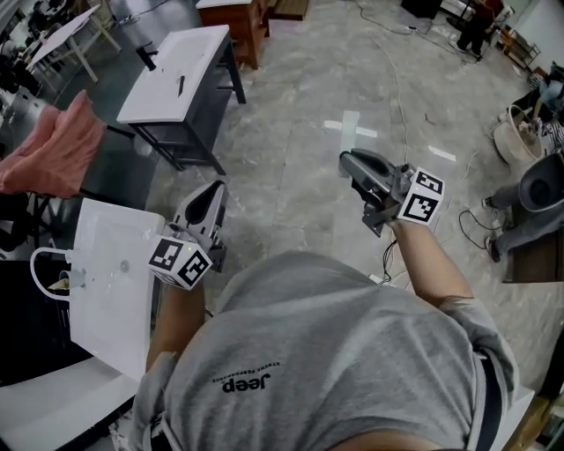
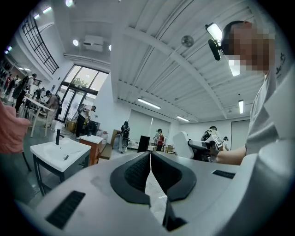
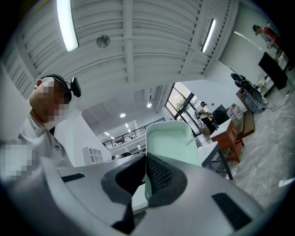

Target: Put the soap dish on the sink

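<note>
A pale green soap dish stands on edge between the jaws of my right gripper, which is shut on its lower rim. In the head view the right gripper hangs over the bare floor at mid-right, and the dish hardly shows there. The white sink on a dark frame, with a black tap, stands at the upper left, well apart from both grippers. It also shows as the sink at the lower left of the left gripper view. My left gripper is shut with nothing between its pads.
A second white basin lies at the lower left, close beside the left gripper. A pink cloth hangs at the left edge. A wooden cabinet stands behind the sink. Cables and grey equipment sit at the right.
</note>
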A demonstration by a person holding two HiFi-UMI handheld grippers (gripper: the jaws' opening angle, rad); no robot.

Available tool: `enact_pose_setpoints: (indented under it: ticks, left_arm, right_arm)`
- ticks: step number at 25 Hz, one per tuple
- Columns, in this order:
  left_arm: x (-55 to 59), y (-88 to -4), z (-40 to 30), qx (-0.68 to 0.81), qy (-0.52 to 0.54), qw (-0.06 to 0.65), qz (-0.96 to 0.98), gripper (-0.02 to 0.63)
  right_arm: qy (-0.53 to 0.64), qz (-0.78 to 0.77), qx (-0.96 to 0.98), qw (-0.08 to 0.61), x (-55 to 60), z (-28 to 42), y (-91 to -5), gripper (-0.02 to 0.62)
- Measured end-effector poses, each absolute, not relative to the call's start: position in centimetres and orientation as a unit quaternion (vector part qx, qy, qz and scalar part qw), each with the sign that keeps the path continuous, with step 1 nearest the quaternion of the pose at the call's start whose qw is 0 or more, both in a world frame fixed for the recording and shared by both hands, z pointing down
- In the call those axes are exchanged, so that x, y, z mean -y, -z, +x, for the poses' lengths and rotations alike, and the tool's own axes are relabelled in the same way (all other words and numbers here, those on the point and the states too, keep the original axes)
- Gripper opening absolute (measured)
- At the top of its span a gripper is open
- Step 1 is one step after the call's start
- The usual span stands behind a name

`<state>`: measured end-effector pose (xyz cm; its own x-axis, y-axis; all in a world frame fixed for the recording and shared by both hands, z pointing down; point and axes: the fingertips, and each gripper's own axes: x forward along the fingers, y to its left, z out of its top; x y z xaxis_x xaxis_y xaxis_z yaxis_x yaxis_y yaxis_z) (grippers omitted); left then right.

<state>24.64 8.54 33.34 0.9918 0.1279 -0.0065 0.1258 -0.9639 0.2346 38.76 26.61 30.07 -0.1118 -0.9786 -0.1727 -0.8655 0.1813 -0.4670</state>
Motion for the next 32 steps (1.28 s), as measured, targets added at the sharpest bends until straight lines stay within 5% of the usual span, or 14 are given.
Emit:
enact_pose_setpoints:
  ticks: [17,32]
  left_arm:
    - [4.1,-34.8,28.2,-0.142,-0.008,0.102,0.985,0.02]
    - [14.1,-36.3,18.5,0.057,0.028,0.135,0.989,0.02]
  right_arm:
    - [0.129,-0.715,-0.654,0.212,-18.1,40.5,-32.9,0.063]
    - [0.125,-0.584,-0.802,0.008,-0.2,38.7,-31.3,0.063]
